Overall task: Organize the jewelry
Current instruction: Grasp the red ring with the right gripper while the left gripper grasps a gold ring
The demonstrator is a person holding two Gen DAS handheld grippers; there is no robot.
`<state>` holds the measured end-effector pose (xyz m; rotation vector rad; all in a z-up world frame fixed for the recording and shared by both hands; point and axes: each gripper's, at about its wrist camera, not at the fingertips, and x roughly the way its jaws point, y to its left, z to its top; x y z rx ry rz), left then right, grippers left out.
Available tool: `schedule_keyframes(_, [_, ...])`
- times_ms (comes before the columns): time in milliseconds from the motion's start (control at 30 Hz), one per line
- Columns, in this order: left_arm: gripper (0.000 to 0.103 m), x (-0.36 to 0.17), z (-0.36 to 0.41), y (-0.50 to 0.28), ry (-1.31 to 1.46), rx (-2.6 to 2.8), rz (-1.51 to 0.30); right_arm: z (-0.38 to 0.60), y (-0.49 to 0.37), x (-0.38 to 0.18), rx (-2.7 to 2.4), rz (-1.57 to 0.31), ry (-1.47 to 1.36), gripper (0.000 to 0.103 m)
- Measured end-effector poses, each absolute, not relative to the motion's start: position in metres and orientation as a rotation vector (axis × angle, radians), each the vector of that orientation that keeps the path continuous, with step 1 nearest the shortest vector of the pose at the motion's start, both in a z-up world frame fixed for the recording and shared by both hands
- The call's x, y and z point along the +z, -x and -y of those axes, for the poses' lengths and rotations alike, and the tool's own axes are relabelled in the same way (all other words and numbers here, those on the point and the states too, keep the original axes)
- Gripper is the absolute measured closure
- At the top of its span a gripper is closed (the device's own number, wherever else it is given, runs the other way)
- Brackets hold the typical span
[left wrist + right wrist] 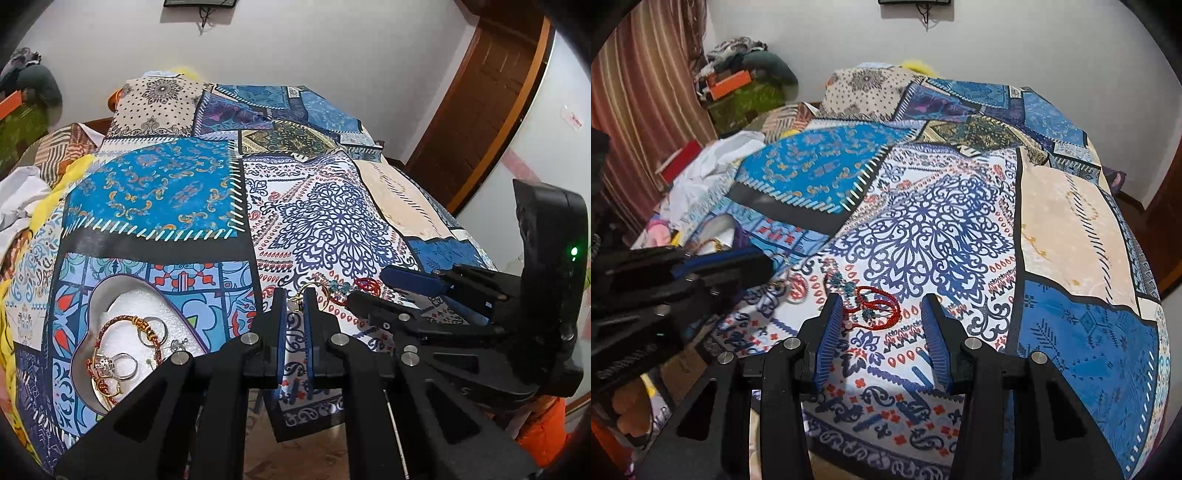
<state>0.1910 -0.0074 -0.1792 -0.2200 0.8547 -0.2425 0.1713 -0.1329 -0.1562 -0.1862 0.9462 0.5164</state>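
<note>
The left gripper [294, 295] has its two blue-padded jaws pinched almost together on a thin gold ring [316, 291], held right at the tips, so that piece looks caught and ready to travel. Off to that gripper's left, close by on the patterned bedspread [332, 206], sits the heart-shaped tin [122, 286] with its white foam lining. It already holds a fair haul: a red braided bracelet [122, 325], a couple of silver rings [125, 363] and some gold pieces [107, 386] toward its near end. So I'd say a good share of the sorting is done.

The right gripper [882, 314] hangs with its jaws apart and nothing between them, pointing down at the bedspread. Just ahead of its left finger lies a red cord bracelet [877, 301] in a loose coil, with a strand of teal beads [846, 282] touching it on the far side. Both are loose on the cloth, well away from the tin.

By my reckoning what's left is to carry the pinched ring over to the tin, then gather the red cord and the teal strand. Whether anything smaller hides in that busy print, I can't tell.
</note>
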Motion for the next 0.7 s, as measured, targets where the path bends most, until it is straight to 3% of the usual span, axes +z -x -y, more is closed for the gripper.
schedule_keyframes(67, [0.096,-0.180,0.007,-0.190,0.225,-0.245,-0.854,0.132,-0.169,-0.156,0.509,-0.933,0.196,0.064])
schedule_keyframes(133, [0.096,-0.178,0.007,-0.189,0.225,-0.247,-0.851,0.132,-0.169,-0.157,0.512,-0.932,0.200,0.083])
schedule_keyframes(233, [0.096,-0.175,0.007,-0.186,0.225,-0.248,-0.843,0.132,-0.169,-0.157,0.520,-0.928,0.195,0.095])
schedule_keyframes(700, [0.096,-0.140,-0.008,-0.159,0.214,-0.207,-0.762,0.146,-0.150,-0.114,0.503,-0.833,0.107,0.096])
